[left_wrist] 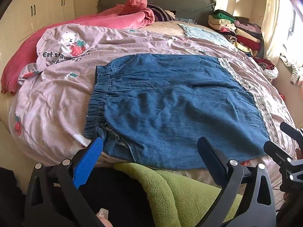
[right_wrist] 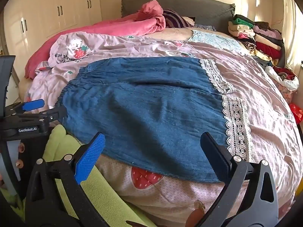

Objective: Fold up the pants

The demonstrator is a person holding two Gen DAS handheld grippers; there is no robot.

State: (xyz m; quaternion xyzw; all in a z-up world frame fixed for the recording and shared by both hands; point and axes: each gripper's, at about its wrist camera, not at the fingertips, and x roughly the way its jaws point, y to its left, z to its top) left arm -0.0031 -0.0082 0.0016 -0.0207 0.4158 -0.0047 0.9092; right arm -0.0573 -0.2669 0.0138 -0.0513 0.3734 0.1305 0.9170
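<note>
From my left wrist view, wardrobe doors (left_wrist: 34, 9) sit at 10 o'clock, a pink blanket (left_wrist: 113, 19) bunched toward 11 on the bed. The pink strawberry-print cover (left_wrist: 56, 98) runs across the whole bed. My left gripper (left_wrist: 149, 151) is at 6 o'clock, jaws spread wide, nothing between them; its blue pad (left_wrist: 88, 162) is just beside the elastic waistband corner of the pants (left_wrist: 170, 104), can't tell if it touches. Pants are blue denim with lace trim, lying flat across the middle of the cover, waistband at 9, lace hems at 3, near edge at the bed's front. A green fleece (left_wrist: 170, 189) lies under the grippers at 6. My right gripper (right_wrist: 151, 151) is over the pants' near edge close to the lace hem (right_wrist: 236, 124), jaws also released, holding nothing. A stack of folded clothes (left_wrist: 236, 30) sits at 1 o'clock by the headboard (left_wrist: 170, 0); bright window at 3.
</note>
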